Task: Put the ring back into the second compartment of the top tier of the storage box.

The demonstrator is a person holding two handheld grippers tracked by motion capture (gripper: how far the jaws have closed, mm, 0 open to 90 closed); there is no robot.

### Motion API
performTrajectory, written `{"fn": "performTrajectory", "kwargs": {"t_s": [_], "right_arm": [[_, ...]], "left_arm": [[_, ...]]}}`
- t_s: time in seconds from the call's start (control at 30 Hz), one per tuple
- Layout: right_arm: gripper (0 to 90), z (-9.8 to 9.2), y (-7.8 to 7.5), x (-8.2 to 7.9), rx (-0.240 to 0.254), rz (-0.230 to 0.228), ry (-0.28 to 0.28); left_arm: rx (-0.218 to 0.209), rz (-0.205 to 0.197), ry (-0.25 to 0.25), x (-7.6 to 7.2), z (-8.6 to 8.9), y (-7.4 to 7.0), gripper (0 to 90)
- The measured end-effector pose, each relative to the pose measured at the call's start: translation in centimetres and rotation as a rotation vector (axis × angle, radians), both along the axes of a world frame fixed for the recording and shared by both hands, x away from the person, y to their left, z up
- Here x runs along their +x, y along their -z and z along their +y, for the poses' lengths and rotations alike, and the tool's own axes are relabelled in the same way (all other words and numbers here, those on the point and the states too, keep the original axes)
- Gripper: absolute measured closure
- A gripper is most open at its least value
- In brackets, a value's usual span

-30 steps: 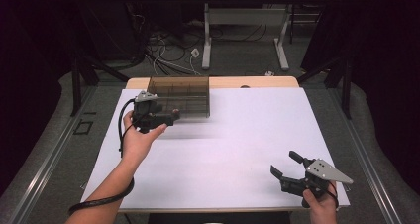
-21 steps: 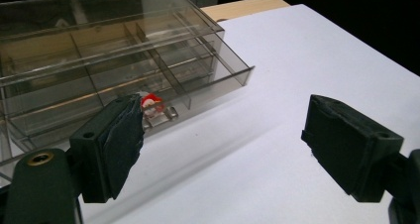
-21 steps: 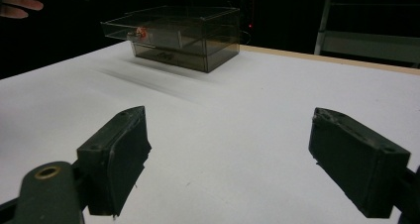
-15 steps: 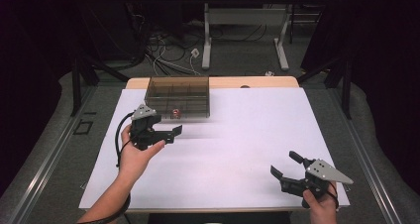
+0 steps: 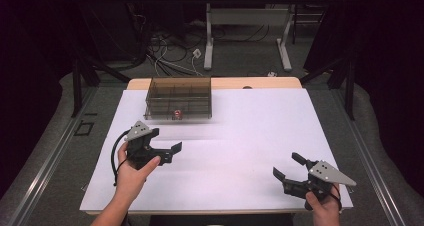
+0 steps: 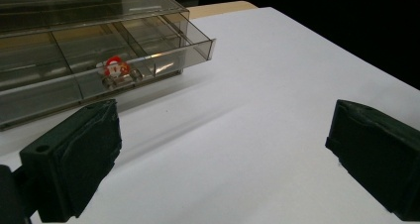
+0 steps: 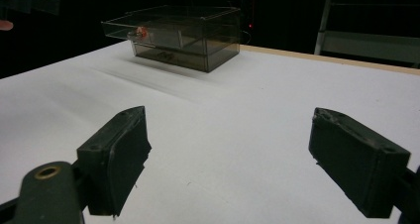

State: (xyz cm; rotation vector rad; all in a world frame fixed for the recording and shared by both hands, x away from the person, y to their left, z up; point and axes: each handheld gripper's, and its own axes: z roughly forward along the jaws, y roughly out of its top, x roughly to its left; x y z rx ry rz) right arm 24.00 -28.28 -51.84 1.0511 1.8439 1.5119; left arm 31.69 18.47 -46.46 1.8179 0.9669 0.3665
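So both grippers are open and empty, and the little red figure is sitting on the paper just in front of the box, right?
Not quite. Both the left gripper and the right gripper are open and empty, but the red figure is not on the paper. It sits inside the box, in one of its front compartments. The left gripper view shows it behind the clear wall.

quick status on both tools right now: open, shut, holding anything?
Left tool: open, holding nothing, over the white sheet near the divided box.
Right tool: open, holding nothing, at the sheet's near right corner.
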Motion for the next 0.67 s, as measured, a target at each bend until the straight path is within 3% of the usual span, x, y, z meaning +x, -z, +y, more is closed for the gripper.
{"fn": "performTrajectory", "kwargs": {"t_s": [0.3,0.4,0.67], "right_arm": [[14.9,0.0,0.0,0.0,-0.001,-0.004,0.000],[14.9,0.0,0.0,0.0,-0.001,-0.005,-0.003],[14.9,0.1,0.0,0.0,-0.006,-0.004,0.001]], "left_arm": [[-0.024,-0.033,0.011,-2.3,0.9,1.7,0.4],[-0.007,-0.049,0.021,-2.9,1.1,2.4,0.4],[-0.012,-0.056,0.011,-3.6,1.8,3.6,0.4]]}}
